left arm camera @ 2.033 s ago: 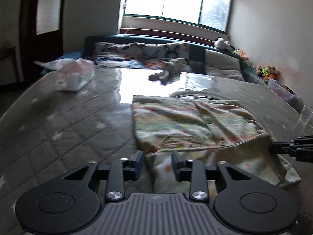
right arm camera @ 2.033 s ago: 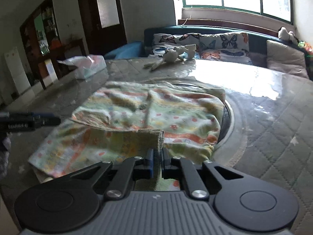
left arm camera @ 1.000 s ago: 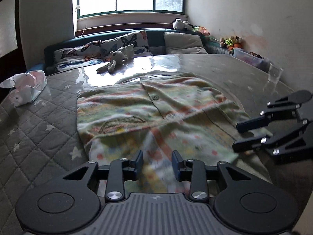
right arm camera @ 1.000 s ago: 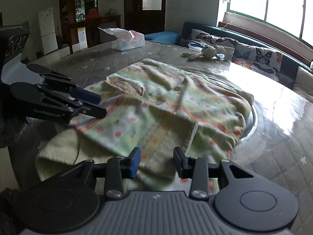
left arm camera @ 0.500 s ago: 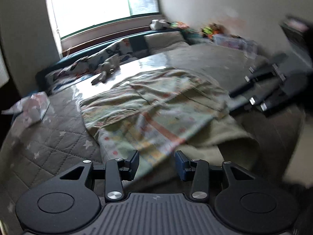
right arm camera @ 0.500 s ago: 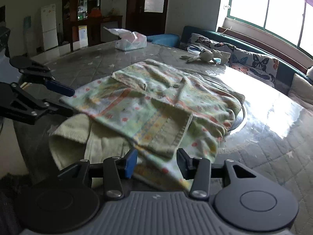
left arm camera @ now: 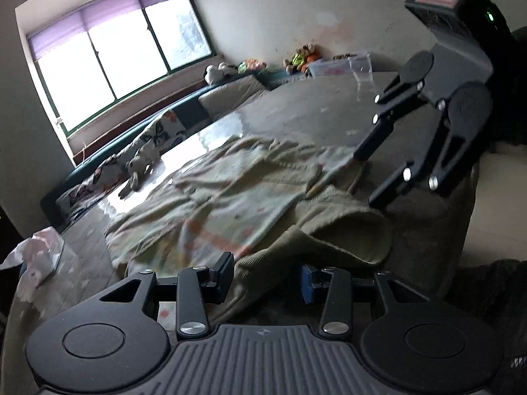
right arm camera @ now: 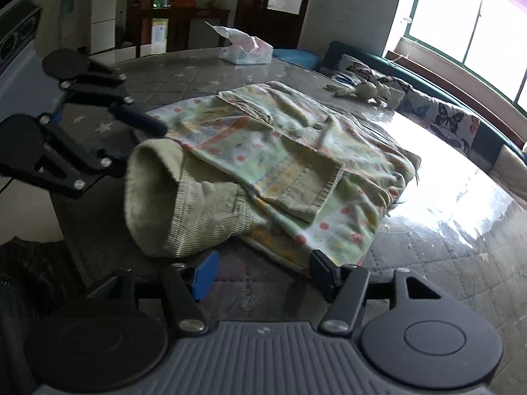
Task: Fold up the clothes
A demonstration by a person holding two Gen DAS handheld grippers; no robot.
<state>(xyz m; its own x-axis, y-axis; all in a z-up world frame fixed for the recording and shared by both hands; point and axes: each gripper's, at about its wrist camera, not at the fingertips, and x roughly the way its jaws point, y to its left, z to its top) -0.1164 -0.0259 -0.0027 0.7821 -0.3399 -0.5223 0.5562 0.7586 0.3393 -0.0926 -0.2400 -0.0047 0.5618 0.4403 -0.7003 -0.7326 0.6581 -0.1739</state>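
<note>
A pale green patterned cardigan lies partly folded on the round quilted table; it also shows in the left wrist view. Its ribbed olive hem bulges toward the table's near edge. My left gripper is open, its jaws on either side of the ribbed hem, holding nothing. My right gripper is open and empty, just short of the cardigan's near edge. Each gripper shows in the other's view, the right one and the left one.
A tissue pack sits at the table's far side, and also shows in the left wrist view. A plush rabbit lies near the sofa cushions. A clear cup stands by the far edge. Cabinets and a door stand behind.
My right gripper let go of the folded sleeve and both grippers drew back toward the table's near edge and opened wider. The ribbed hem now bulges out at the near side.
</note>
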